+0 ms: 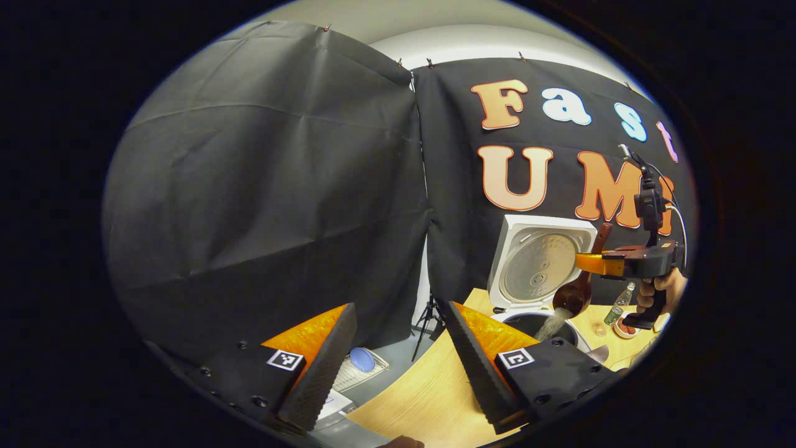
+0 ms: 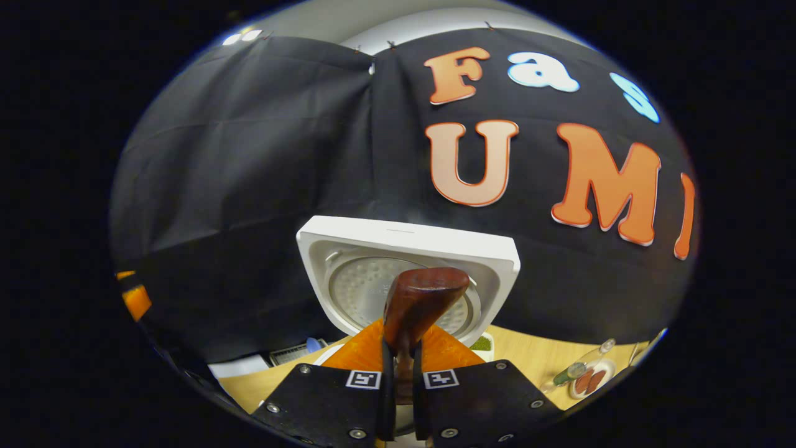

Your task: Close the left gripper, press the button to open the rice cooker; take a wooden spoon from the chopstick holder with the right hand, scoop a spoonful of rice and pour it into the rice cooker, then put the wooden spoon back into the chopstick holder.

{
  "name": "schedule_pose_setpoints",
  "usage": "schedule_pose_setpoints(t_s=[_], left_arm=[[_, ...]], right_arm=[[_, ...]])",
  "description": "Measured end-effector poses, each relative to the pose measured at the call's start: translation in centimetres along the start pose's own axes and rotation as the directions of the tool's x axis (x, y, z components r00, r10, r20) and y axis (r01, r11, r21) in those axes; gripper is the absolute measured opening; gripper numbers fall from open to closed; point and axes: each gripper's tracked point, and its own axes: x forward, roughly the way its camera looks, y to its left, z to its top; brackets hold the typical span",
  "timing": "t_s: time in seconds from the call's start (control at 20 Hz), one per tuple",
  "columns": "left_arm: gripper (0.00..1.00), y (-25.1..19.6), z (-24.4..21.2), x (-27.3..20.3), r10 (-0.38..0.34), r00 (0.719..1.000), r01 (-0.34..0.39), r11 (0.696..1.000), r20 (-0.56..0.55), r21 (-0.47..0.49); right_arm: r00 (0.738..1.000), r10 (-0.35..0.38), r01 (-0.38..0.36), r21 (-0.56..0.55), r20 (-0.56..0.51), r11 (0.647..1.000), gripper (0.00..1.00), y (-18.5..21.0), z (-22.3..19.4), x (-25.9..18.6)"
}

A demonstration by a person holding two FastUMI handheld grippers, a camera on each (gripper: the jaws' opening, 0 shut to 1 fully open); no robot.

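While my right gripper (image 2: 398, 398) clamps wooden spoon (image 2: 420, 302), rice (image 1: 552, 323) pours into open rice cooker (image 1: 540, 264); my left gripper (image 1: 398, 354) gapes wide, empty.

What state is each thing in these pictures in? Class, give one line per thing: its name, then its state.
Rice cooker: open, lid standing upright.
Wooden spoon: gripped by its handle, tipped bowl-down over the cooker.
Rice: pouring from the spoon into the pot.
Right gripper: shut on the wooden spoon.
Left gripper: open, holding nothing.
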Motion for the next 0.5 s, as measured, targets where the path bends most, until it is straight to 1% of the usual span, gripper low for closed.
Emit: schedule_pose_setpoints(t_s=[0.15, 0.2, 0.25, 0.3, 0.4, 0.5], left_arm=[[0.98, 0.3, -0.1, -0.4, 0.004, 1.000, -0.004, 1.000, -0.003, -0.001], [0.95, 0.3, -0.1, -0.5, 0.006, 1.000, -0.006, 1.000, -0.005, -0.001], [0.98, 0.5, -0.1, -0.7, 0.008, 1.000, -0.008, 1.000, -0.005, -0.001], [0.98, 0.6, -0.1, -0.9, 0.010, 1.000, -0.010, 1.000, -0.003, -0.001], [0.98, 0.6, 0.0, -1.2, 0.014, 1.000, -0.014, 1.000, -0.003, 0.002], [0.98, 0.5, -0.2, -1.5, 0.020, 1.000, -0.020, 1.000, -0.006, 0.003]], right_arm=[[0.999, 0.024, -0.022, -0.074, 0.021, 0.997, 0.10, 1.0, 0.8, -0.6], [0.999, 0.019, -0.016, -0.105, 0.030, 0.994, 0.11, 1.1, 1.1, -0.9], [0.999, 0.013, -0.007, -0.134, 0.039, 0.991, 0.11, 1.4, 1.6, -1.3], [0.999, 0.011, -0.004, -0.157, 0.045, 0.988, 0.11, 1.7, 1.9, -1.7], [0.998, 0.014, -0.005, -0.162, 0.057, 0.987, 0.11, 1.5, 2.2, -1.8], [0.998, 0.009, -0.001, -0.120, 0.069, 0.993, 0.11, 1.1, 2.6, -2.2]])
